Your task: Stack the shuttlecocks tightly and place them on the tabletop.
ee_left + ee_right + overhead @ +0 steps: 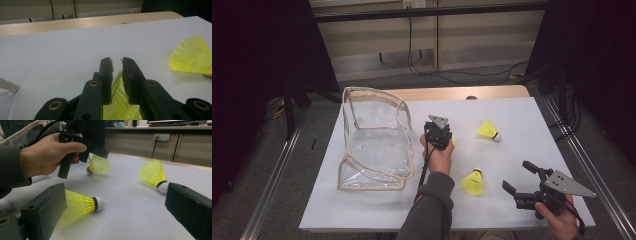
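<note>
White table (377, 210): left gripper (116, 62) hides most of its clamped shuttlecock (120, 105)

High view: fixed above the near edge, facing forward and down over the whole white surface (377, 210). Left gripper view: low, close, along its jaws toward the far edge. Right gripper view: low, near the surface. Shared by both gripper views: far shuttlecock (192, 58) (153, 173).

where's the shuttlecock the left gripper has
In the high view it sits mid-table, right of the clear bag: the shuttlecock is pinched by its skirt in the left gripper.
</note>
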Demonstrator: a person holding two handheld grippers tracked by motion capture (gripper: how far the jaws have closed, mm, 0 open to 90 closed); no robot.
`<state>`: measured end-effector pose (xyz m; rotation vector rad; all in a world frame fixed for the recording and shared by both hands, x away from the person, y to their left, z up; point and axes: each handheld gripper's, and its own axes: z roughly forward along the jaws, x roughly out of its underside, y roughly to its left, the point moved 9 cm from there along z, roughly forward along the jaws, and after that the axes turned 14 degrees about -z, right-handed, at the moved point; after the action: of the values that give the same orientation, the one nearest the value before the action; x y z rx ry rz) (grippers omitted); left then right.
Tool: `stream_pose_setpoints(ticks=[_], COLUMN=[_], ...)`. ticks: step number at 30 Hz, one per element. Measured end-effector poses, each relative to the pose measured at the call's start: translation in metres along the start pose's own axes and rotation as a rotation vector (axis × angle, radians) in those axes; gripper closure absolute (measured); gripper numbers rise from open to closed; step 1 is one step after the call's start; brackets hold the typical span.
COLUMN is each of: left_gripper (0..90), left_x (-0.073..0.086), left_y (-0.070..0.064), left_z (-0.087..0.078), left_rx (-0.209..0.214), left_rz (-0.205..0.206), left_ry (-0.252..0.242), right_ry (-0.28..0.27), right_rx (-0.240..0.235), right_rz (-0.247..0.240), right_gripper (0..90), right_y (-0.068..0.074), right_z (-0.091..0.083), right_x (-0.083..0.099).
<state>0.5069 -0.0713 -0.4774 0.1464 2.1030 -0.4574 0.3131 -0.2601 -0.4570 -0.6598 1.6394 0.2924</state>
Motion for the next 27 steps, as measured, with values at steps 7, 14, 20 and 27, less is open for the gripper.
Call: stream_pose_setpoints(ticks=[7,14,20,27], left_gripper=[65.8,65.7,65.2,65.0], left_x=[0.0027,0.0025,0.0012,-0.002], left_y=[0.0027,0.0053,0.0044,0.0028], left_z=[0.0016,0.0003,-0.0003,-0.0001], left_rx=[0.007,0.012,0.013,0.011], left_rz=[-0.012,-0.019,-0.013,-0.005], left_ry=[0.019,0.033,0.031,0.039], right_ry=[0.004,0.004,0.002,0.003], right_rx=[-0.002,-0.008,-0.006,-0.009], right_rz=[0.006,0.004,0.004,0.004], right_gripper=[3.2,3.2,3.3,3.2], right_y=[0.0007,0.0018,0.0013,0.0022], right_z=[0.0003,0.0007,0.0003,0.0006], right_x=[0.0007,0.0005,0.0002,0.0004])
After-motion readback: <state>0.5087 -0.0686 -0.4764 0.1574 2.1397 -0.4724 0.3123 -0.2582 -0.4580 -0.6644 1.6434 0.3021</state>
